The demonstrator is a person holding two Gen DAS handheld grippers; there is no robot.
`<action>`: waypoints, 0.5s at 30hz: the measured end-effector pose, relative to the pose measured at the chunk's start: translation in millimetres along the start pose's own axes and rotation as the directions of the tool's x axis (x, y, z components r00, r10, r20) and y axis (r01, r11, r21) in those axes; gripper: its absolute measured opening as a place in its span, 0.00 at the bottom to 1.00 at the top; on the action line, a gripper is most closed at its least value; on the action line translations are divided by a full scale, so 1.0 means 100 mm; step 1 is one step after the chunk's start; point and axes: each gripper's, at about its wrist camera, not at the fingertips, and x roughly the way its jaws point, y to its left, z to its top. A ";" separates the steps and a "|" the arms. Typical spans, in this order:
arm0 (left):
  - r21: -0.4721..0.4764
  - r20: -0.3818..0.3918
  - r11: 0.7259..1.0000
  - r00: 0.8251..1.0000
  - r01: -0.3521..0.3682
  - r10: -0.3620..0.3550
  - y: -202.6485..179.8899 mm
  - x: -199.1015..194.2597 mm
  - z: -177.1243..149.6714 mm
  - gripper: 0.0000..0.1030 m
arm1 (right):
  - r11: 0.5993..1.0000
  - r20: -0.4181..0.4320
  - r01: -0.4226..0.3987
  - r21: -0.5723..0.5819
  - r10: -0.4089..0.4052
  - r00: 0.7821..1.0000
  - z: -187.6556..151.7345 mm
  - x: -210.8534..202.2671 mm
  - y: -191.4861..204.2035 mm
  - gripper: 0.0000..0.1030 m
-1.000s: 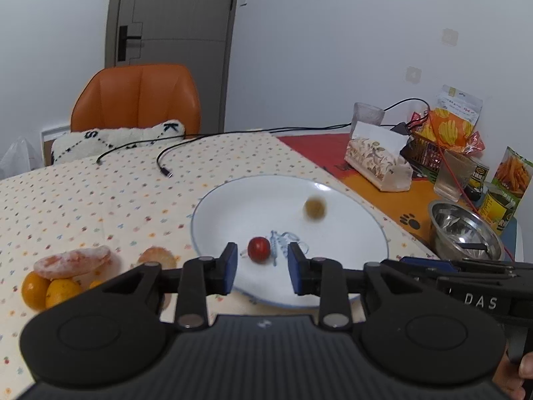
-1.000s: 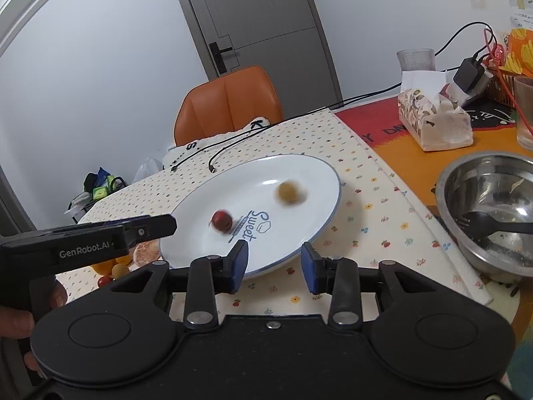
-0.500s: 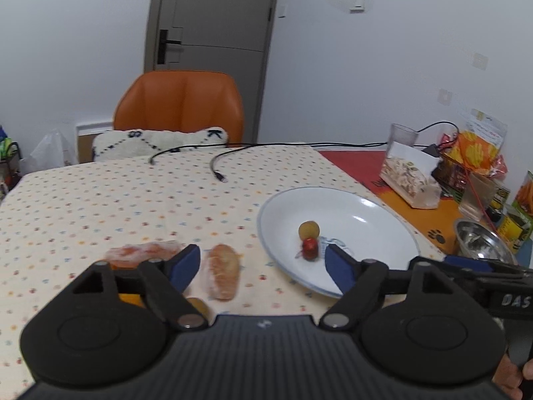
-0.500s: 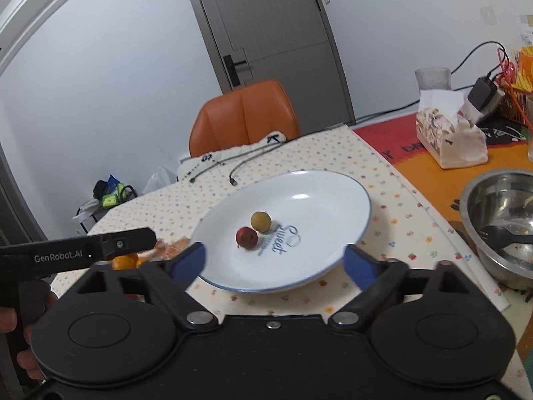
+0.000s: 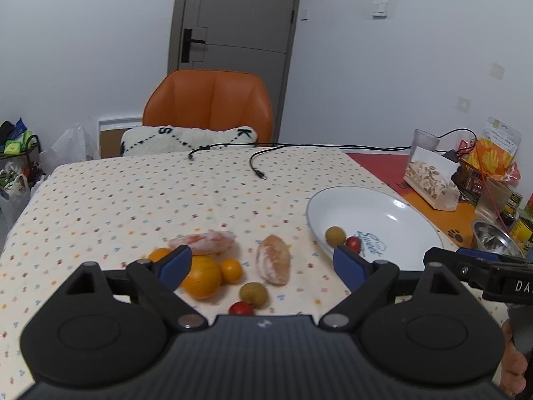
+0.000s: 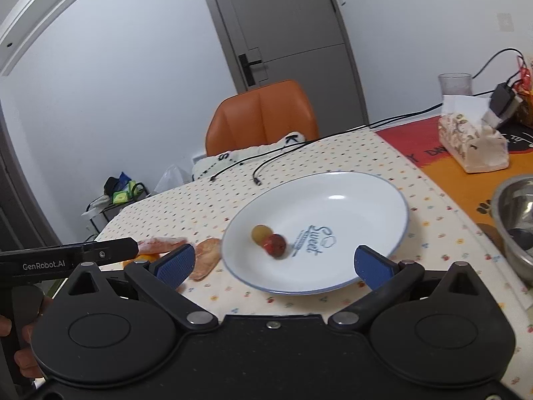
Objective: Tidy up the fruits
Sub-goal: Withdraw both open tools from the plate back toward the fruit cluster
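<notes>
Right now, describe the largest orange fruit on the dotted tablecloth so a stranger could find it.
Start at the white plate with blue lettering, then look left across the dotted tablecloth to the fruit cluster. The big round orange sits before a pale peeled segment, dwarfing the small orange fruit touching its right side.

Fruits (image 5: pixel 213 275) beside plate (image 5: pixel 399 206), maybe touching

A home dining room: the table (image 5: pixel 133 200) wears a dotted cloth, an orange chair (image 5: pixel 208 110) with a cushion (image 5: pixel 186 138) is tucked in, a grey door (image 5: pixel 240 26) stands behind, and snack packets (image 5: pixel 493 156), a tissue box (image 6: pixel 473 143) and charger cables (image 5: pixel 266 163) crowd the far end.
</notes>
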 end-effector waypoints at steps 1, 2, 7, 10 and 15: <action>-0.005 -0.002 1.000 1.000 -0.001 0.001 0.02 0.00 0.00 0.88 | 1.000 -0.003 -0.004 -0.005 0.004 1.000 0.00 0.01 0.02 1.00; -0.011 -0.003 1.000 1.000 -0.001 0.001 0.05 -0.01 -0.01 0.88 | 1.000 -0.005 -0.007 -0.009 0.007 1.000 0.00 0.02 0.05 1.00; -0.019 0.005 1.000 1.000 -0.005 0.005 0.16 -0.07 -0.03 0.88 | 0.999 -0.021 -0.030 -0.017 0.030 0.999 -0.01 0.07 0.16 1.00; -0.021 0.010 1.000 1.000 -0.014 0.014 0.21 -0.11 -0.06 0.88 | 0.998 -0.035 -0.052 -0.021 0.051 0.998 -0.01 0.11 0.23 1.00; -0.032 0.017 0.999 0.999 -0.032 0.033 0.32 -0.17 -0.08 0.88 | 0.995 -0.045 -0.093 -0.047 0.091 0.995 -0.03 0.16 0.39 1.00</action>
